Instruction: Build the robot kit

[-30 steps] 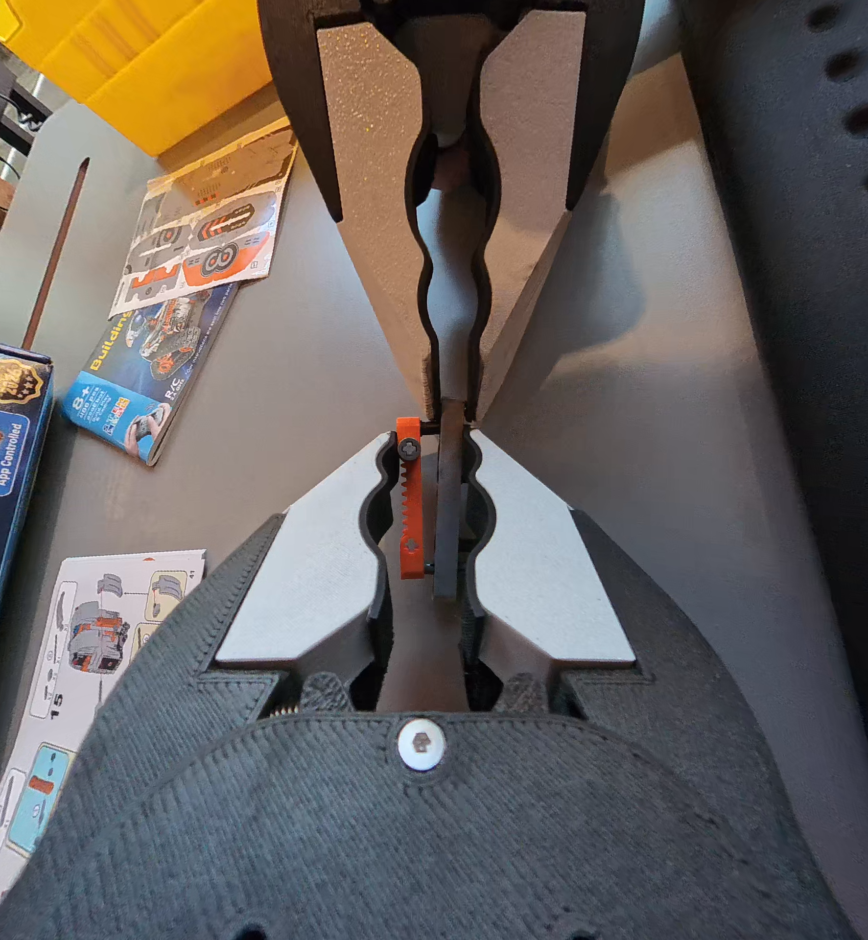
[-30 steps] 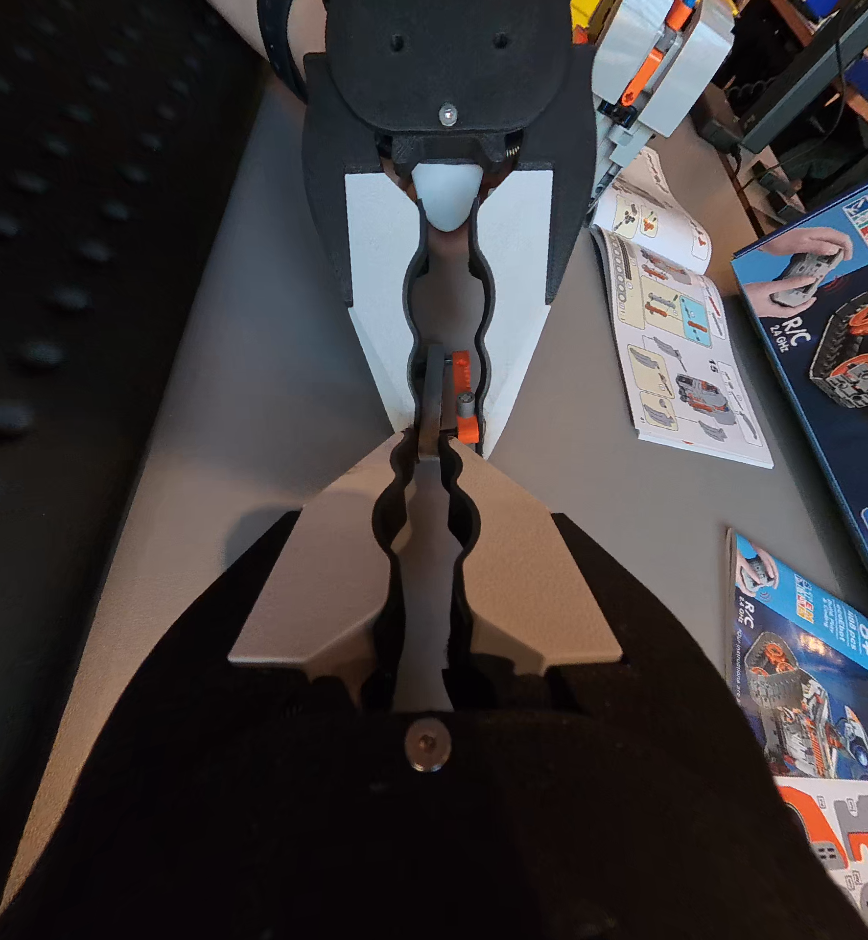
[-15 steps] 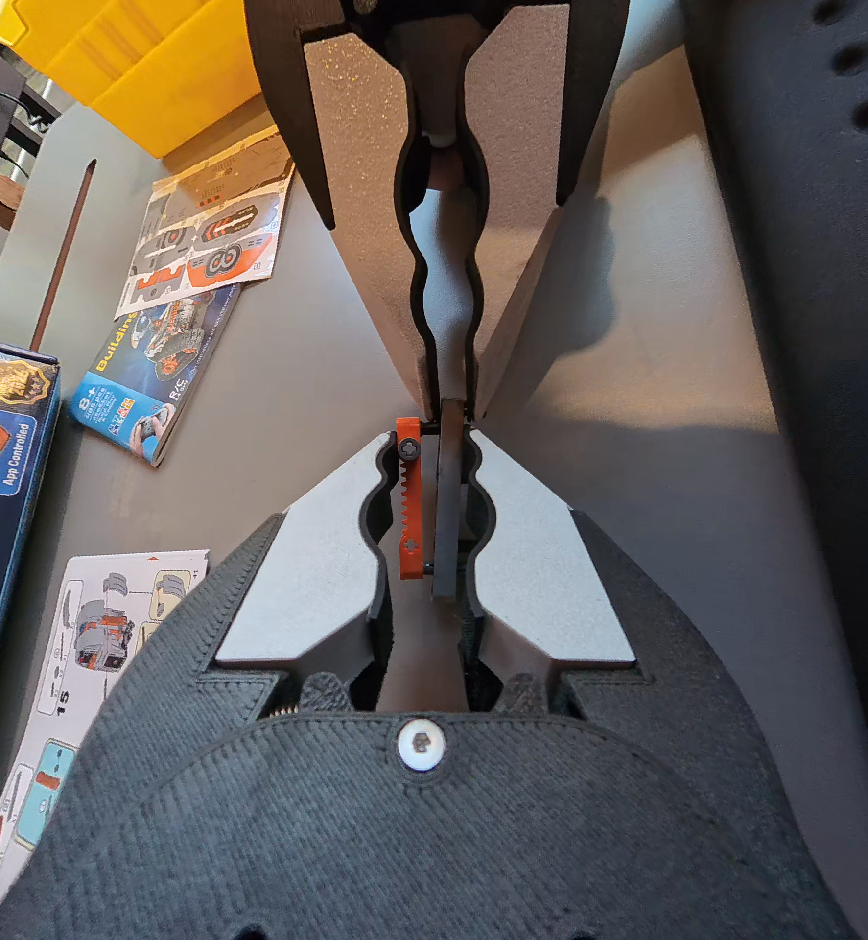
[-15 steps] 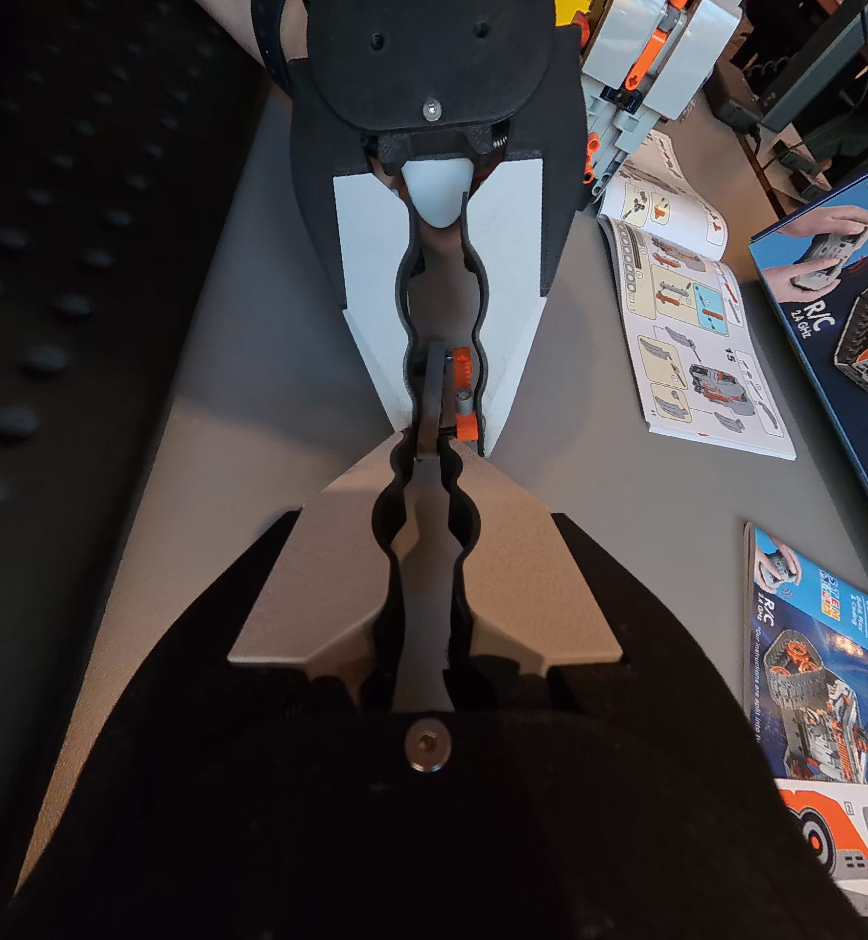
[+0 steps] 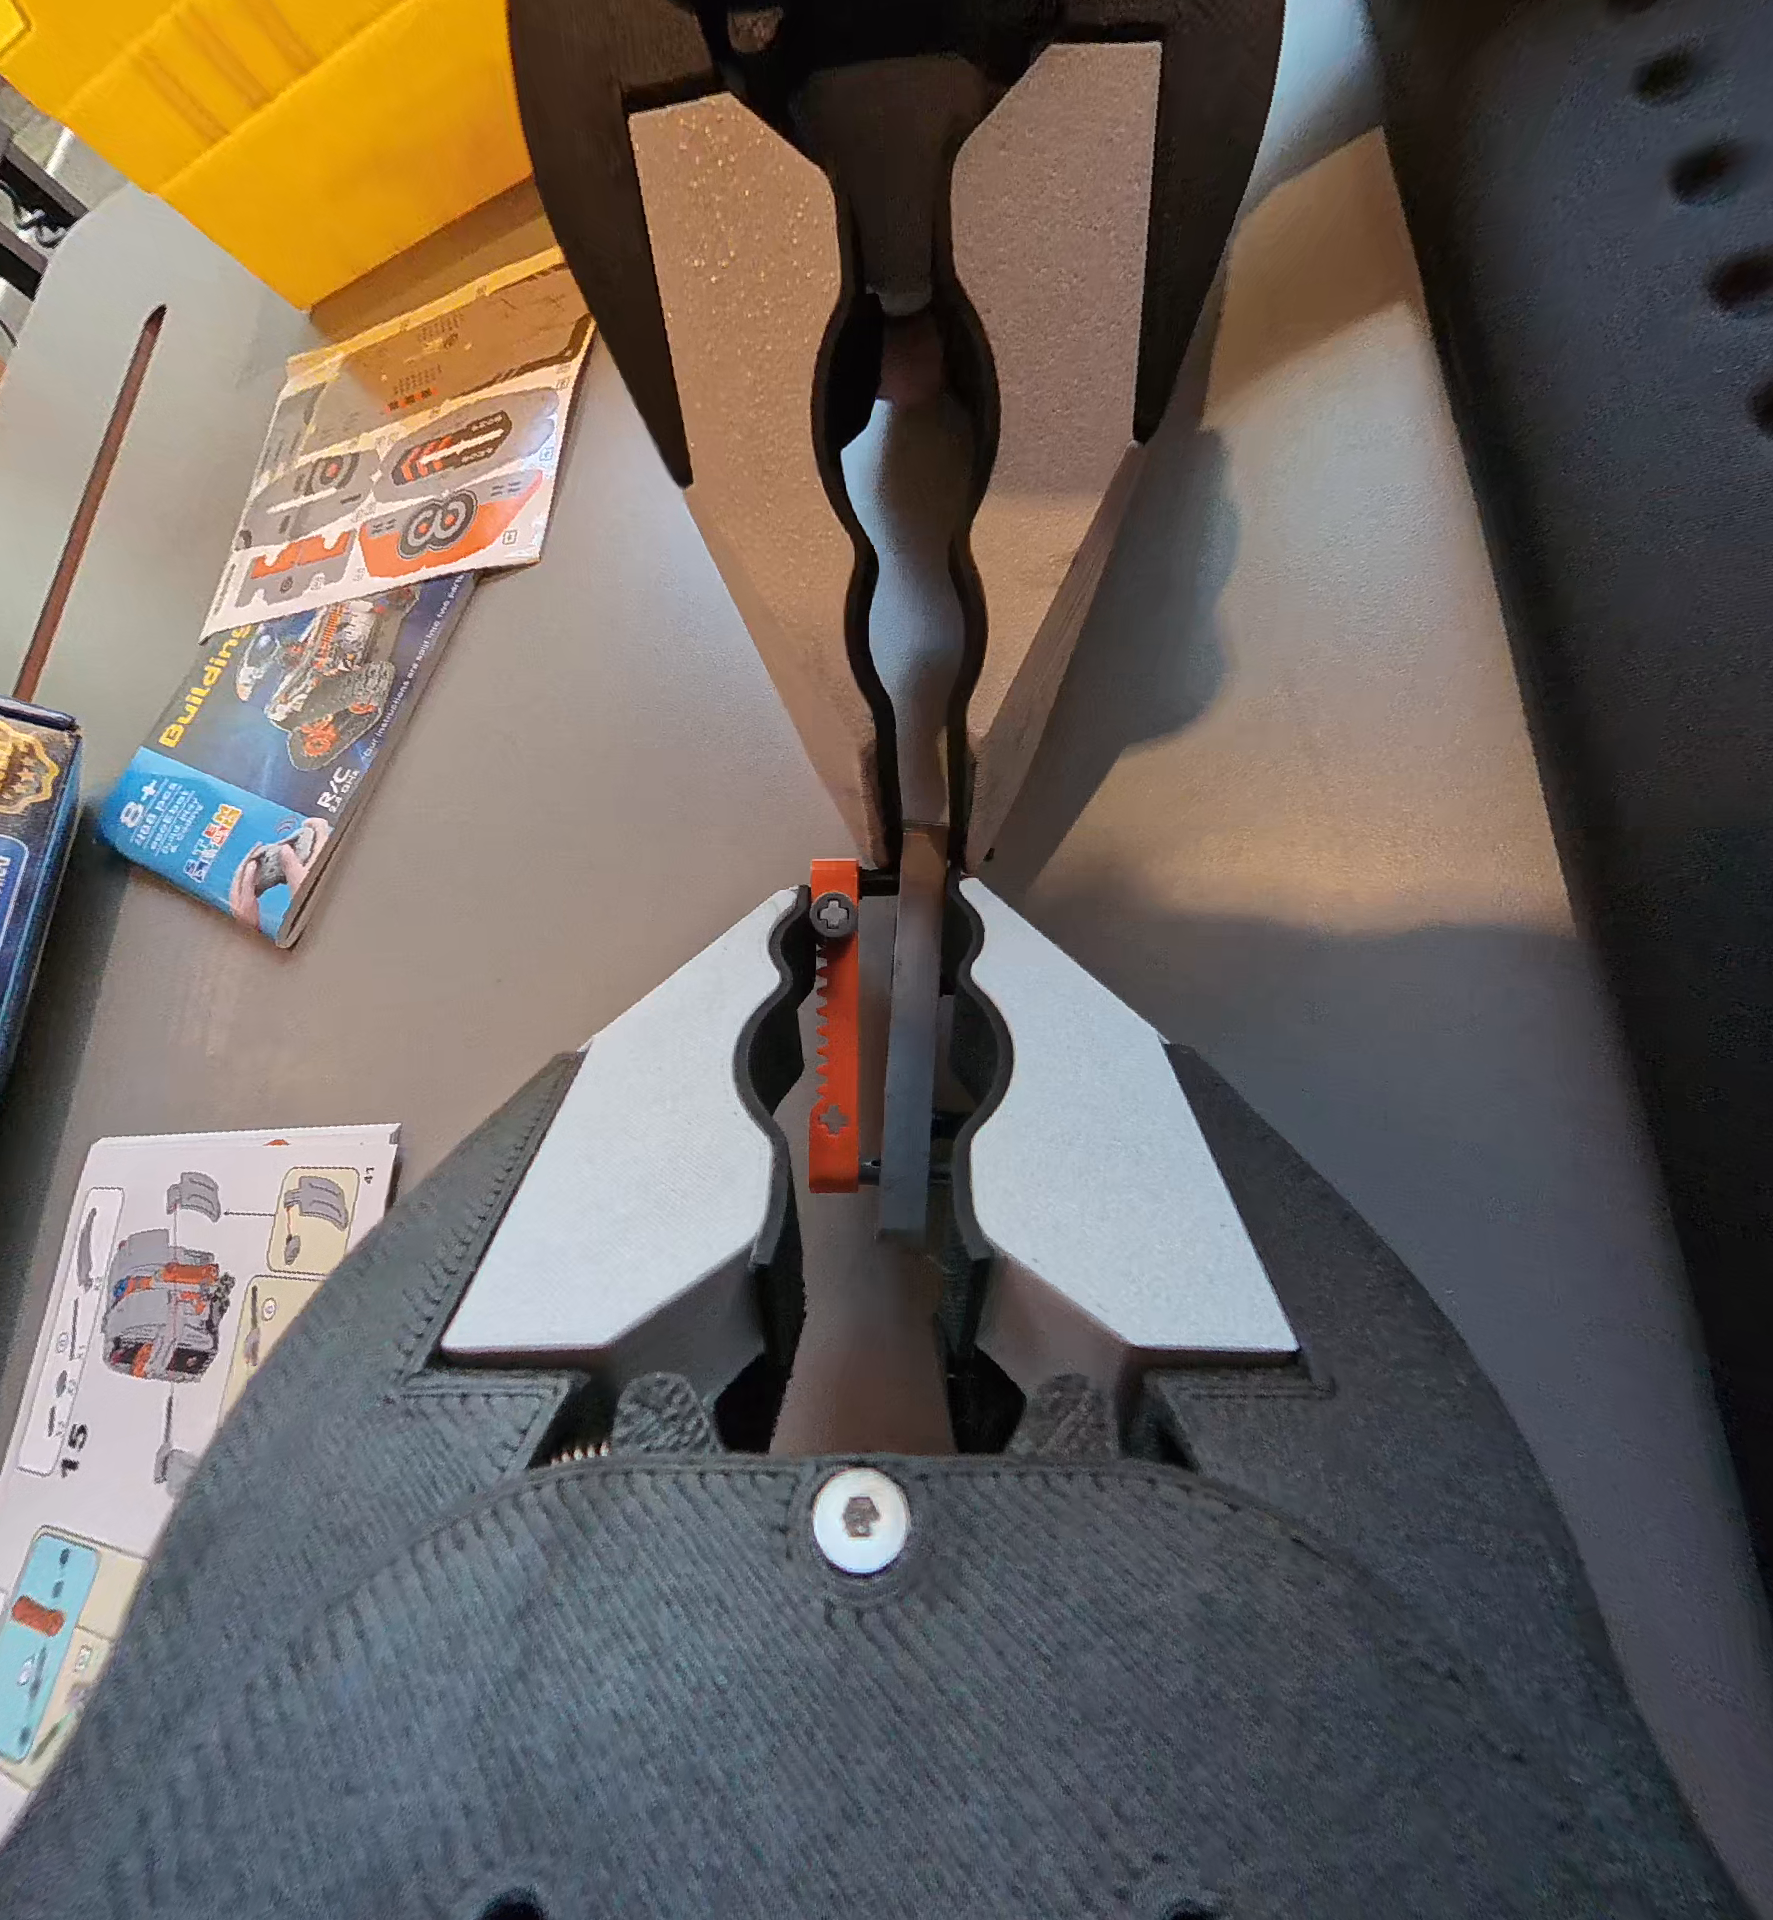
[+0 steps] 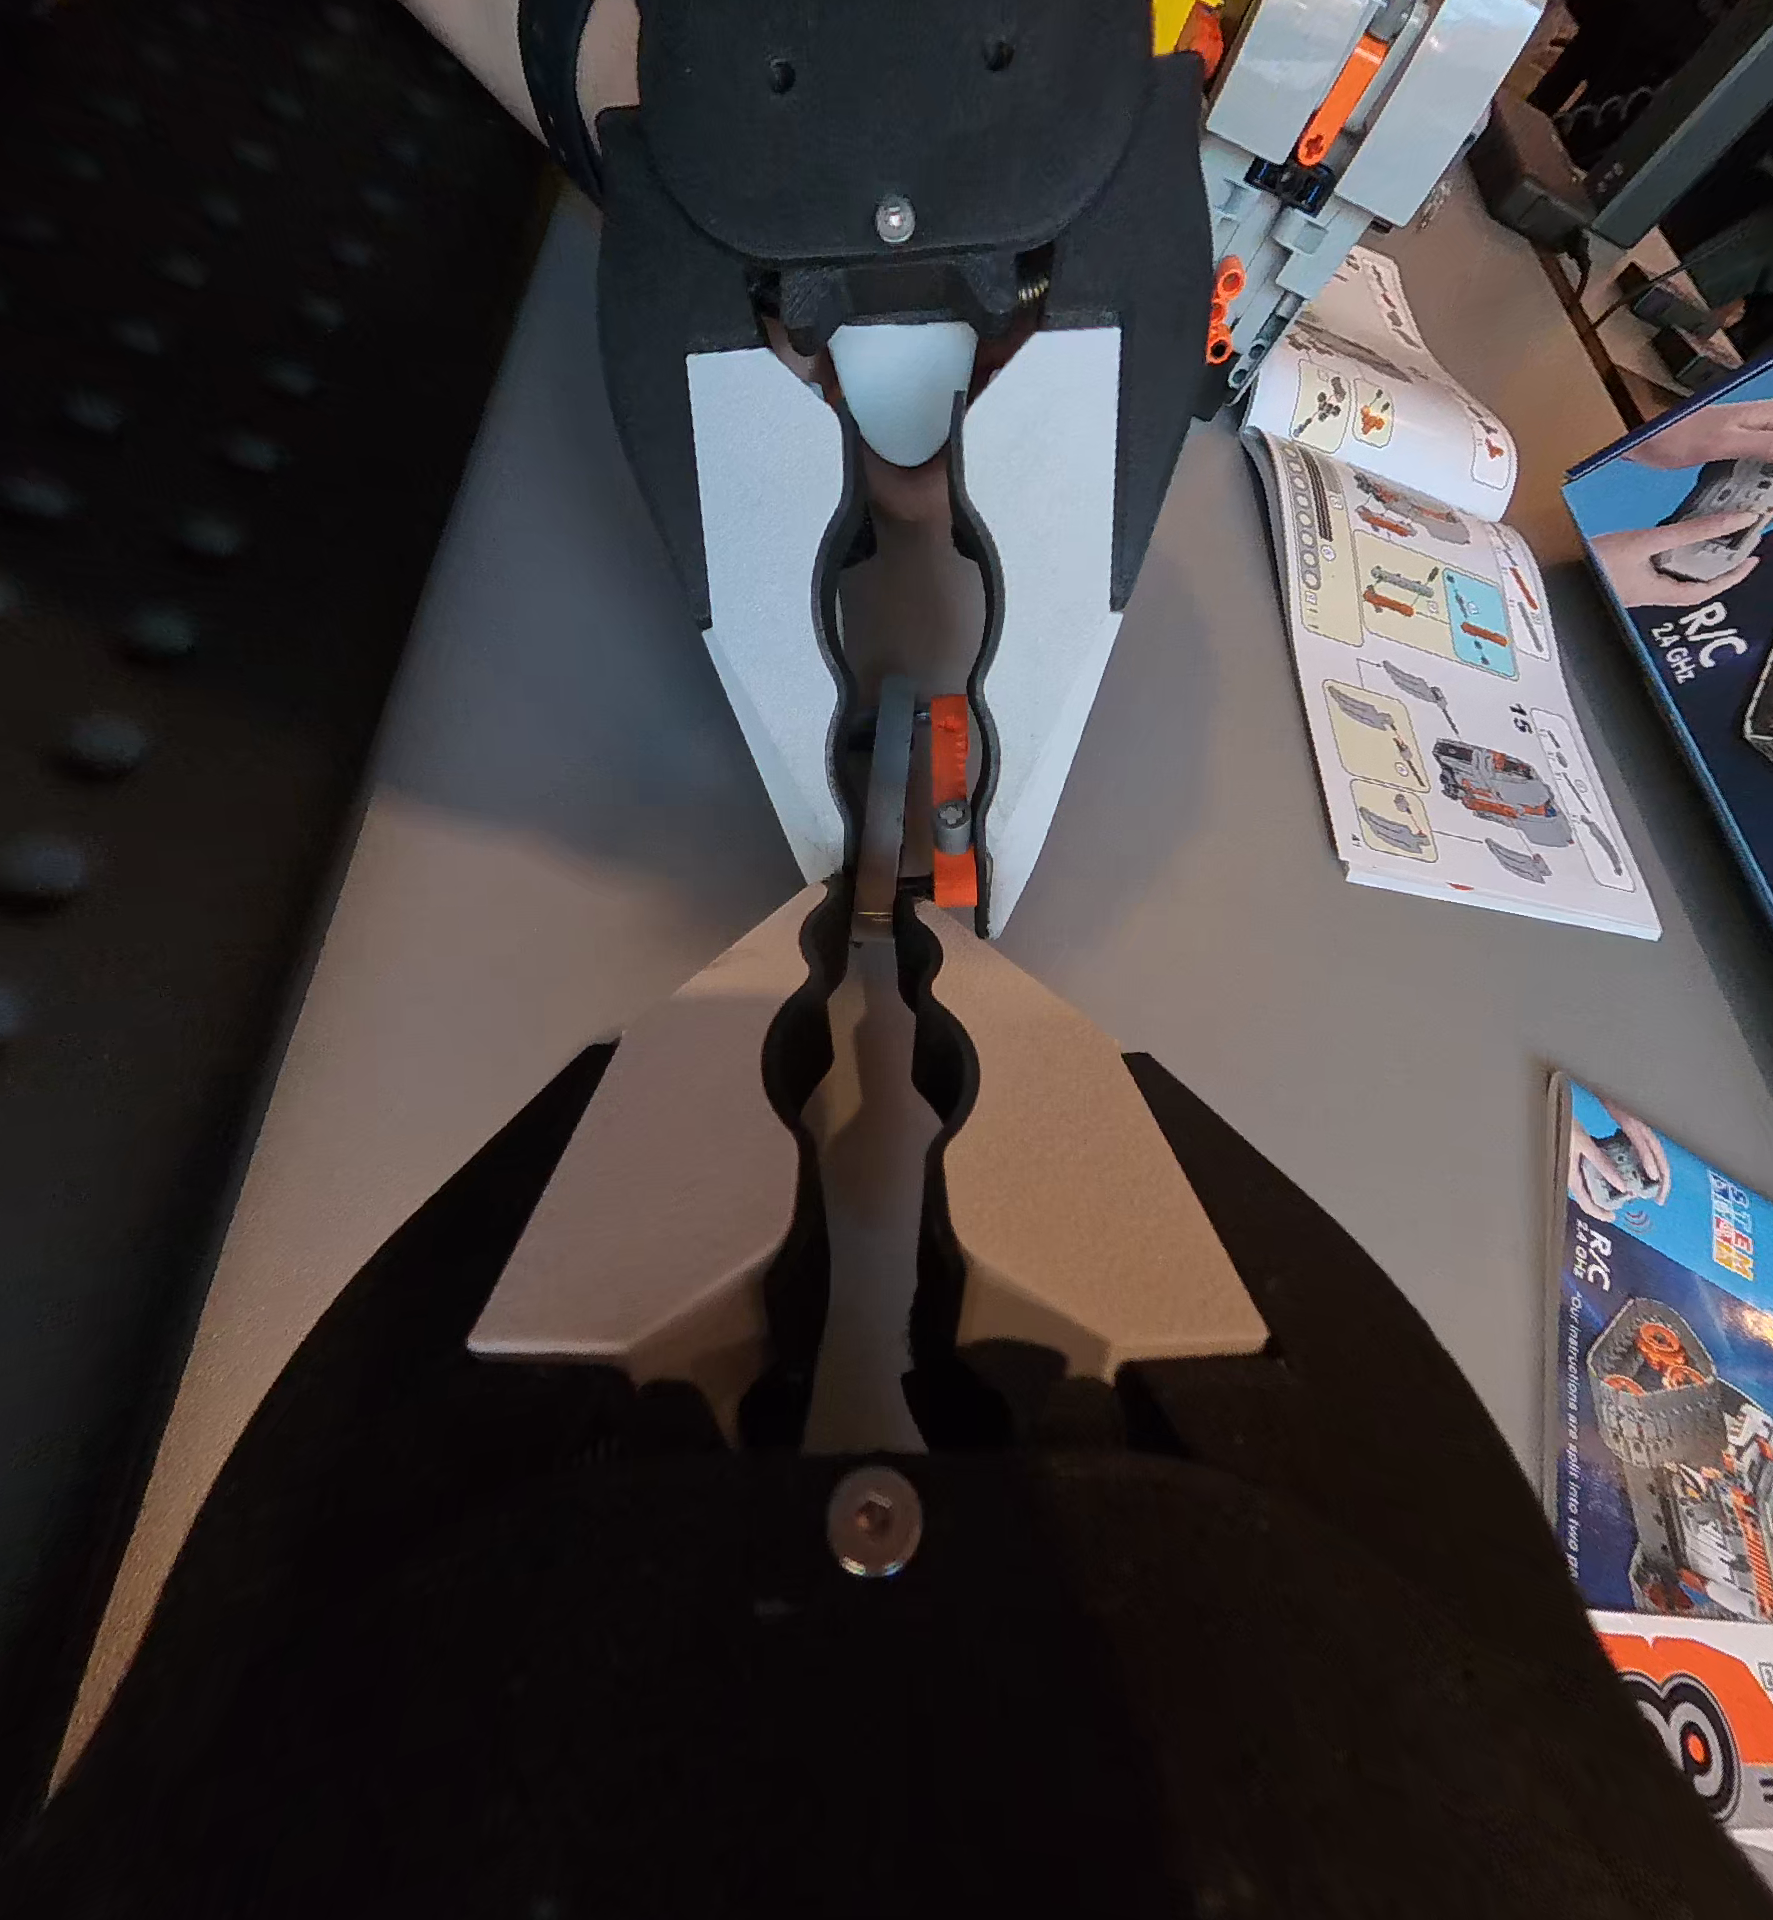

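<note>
My left gripper [image 5: 877, 894] is shut on a small brick assembly: an orange toothed rack [image 5: 832, 1029] with a grey pin, joined to a dark grey beam [image 5: 908, 1039]. My right gripper [image 5: 921, 826] comes from the opposite side, tip to tip with the left, and is shut on the far end of the beam. In the right wrist view my right gripper [image 6: 869, 920] pinches the beam [image 6: 884, 810]. The left gripper [image 6: 908, 883] faces it, with the orange rack [image 6: 949, 800] between its fingers. The assembly is held above the grey table [image 5: 1277, 727].
An open instruction booklet [image 6: 1433, 707], a blue box [image 6: 1744, 623], a blue booklet [image 6: 1692, 1351] and a sticker sheet [image 5: 404, 488] lie on the table. A yellow bin [image 5: 290, 135] and a grey-white brick model [image 6: 1349, 135] stand at its ends. A black perforated surface [image 5: 1692, 727] borders one side. My left and right fingertips are right by each other.
Both grippers have drifted slightly over the table while staying tip to tip. Both remain shut on the assembly.
</note>
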